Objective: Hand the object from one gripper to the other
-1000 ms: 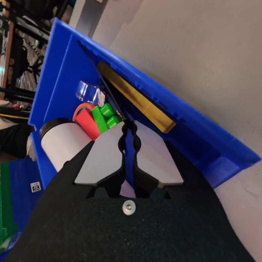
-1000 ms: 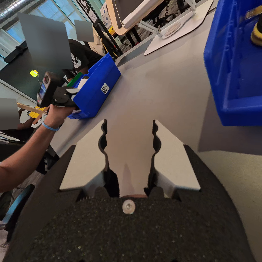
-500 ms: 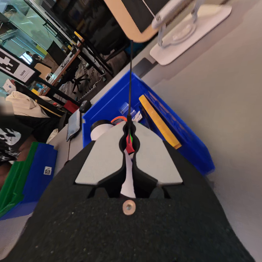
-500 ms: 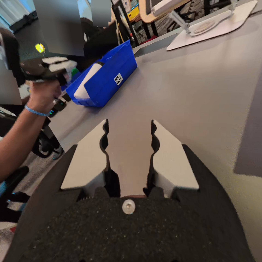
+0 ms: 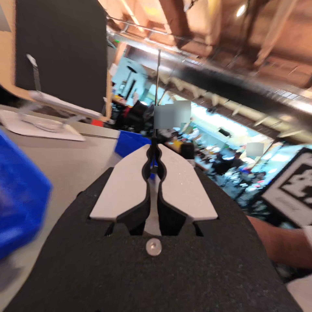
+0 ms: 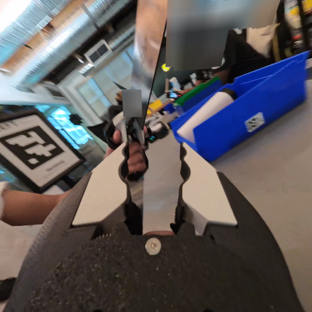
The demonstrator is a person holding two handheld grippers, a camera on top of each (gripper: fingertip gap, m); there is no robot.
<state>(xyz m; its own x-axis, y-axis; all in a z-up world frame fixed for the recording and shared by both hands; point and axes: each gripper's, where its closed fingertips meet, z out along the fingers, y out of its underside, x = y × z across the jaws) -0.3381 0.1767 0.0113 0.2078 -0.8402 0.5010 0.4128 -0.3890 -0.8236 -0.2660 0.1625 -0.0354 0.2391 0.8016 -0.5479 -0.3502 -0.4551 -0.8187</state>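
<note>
Two grippers share one thin glossy sheet [image 5: 157,84]. The left gripper [image 5: 152,146] pinches its lower edge, and the sheet rises edge-on toward 12 o'clock. The right gripper [image 6: 152,145] stands wide, with the sheet in its gap nearer the left finger. The sheet looks light, stiff and slick, so grip it deep on the flat faces. A blue bin [image 6: 253,121] sits at 2 o'clock.
</note>
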